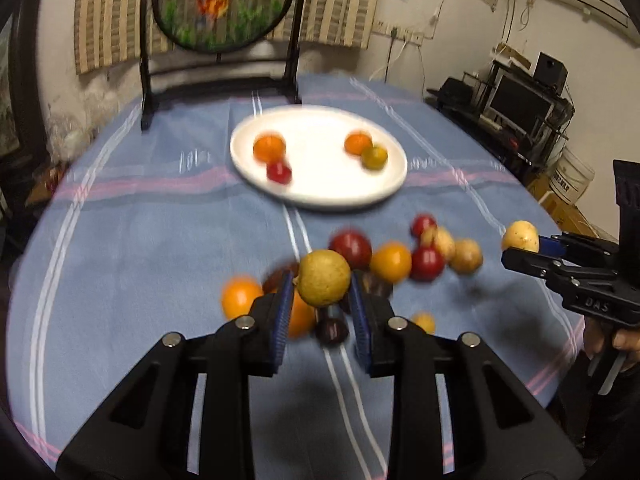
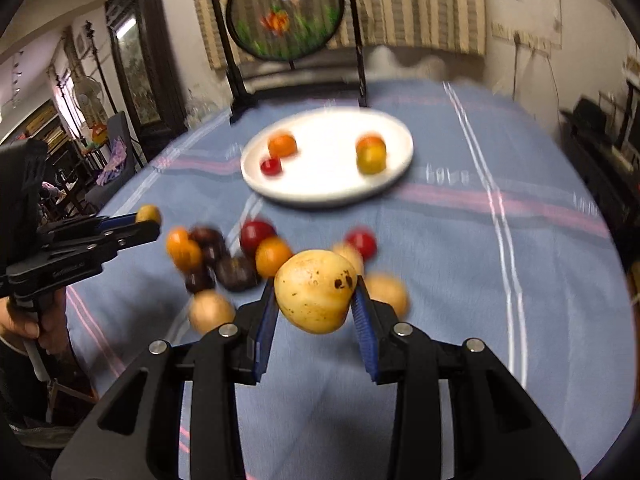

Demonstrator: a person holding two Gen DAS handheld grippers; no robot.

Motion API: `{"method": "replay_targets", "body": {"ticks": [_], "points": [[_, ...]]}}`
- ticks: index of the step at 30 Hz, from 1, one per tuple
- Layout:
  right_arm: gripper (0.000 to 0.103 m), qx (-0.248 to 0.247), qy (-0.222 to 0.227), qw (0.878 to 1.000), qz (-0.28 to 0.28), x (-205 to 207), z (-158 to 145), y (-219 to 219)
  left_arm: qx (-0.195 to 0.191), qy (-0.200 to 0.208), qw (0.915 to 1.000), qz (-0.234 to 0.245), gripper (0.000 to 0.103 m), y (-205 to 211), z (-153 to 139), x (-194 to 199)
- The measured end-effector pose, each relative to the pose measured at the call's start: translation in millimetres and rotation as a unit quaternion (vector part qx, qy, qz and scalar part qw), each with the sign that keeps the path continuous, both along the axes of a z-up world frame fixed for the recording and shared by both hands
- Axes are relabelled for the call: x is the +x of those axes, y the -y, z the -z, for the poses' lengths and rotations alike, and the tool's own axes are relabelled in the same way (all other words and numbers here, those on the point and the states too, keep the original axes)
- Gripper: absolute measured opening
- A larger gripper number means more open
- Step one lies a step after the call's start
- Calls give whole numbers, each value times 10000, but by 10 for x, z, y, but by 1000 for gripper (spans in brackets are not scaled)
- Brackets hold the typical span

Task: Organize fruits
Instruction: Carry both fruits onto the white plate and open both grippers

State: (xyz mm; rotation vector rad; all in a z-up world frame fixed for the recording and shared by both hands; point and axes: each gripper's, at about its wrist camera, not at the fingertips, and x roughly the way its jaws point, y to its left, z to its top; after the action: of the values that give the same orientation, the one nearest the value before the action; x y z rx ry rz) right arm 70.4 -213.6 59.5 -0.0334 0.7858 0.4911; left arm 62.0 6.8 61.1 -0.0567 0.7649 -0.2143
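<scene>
We saw the blue tablecloth (image 1: 120, 240), then the white plate (image 1: 320, 196) bearing four fruits. Only the left wrist view showed shelving (image 1: 516, 100). Our left gripper (image 1: 322, 280) clamped a round yellow-green fruit (image 1: 324, 276); our right gripper (image 2: 316, 296) gripped a speckled yellow pear (image 2: 316, 292), long axis crosswise.

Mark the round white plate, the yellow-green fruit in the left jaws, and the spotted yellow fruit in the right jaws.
round white plate (image 1: 320, 196): left wrist view, bare near rim.
yellow-green round fruit (image 1: 324, 277): left wrist view, middle of its skin.
spotted yellow fruit (image 2: 316, 291): right wrist view, middle of its front face.
</scene>
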Motion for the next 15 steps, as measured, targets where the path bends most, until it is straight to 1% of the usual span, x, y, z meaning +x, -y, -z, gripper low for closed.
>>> {"method": "replay_targets", "body": {"ticks": [2, 5, 6, 8, 9, 10, 12, 13, 15], "points": [[37, -93, 235, 9997, -71, 165, -146, -102, 38, 102, 9999, -34, 28, 5, -125, 197], [37, -288, 384, 9988, -111, 460, -244, -283, 129, 199, 9997, -13, 28, 57, -216, 562], [37, -342, 371, 9986, -144, 543, -244, -334, 212, 210, 9995, -64, 28, 70, -214, 666], [37, -584, 369, 9974, -207, 793, -180, -488, 530, 162, 9980, -311, 28, 89, -173, 925], [37, -706, 345, 9967, -205, 881, -138, -537, 661, 66, 9967, -462, 28, 92, -122, 1071], [37, -851, 269, 9959, -157, 1014, -67, -585, 593, -22, 9972, -454, 28, 86, -82, 1162], [37, -931, 62, 9956, -123, 1228, 51, -635, 389, -291, 9980, -395, 28, 72, 26, 1381], [37, -935, -75, 9955, -144, 1351, 120, -656, 387, -390, 9976, -423, 28, 70, 82, 1460], [37, -1000, -205, 9946, -159, 1493, 207, -703, 372, -535, 9971, -392, 29, 85, 188, 1612]]}}
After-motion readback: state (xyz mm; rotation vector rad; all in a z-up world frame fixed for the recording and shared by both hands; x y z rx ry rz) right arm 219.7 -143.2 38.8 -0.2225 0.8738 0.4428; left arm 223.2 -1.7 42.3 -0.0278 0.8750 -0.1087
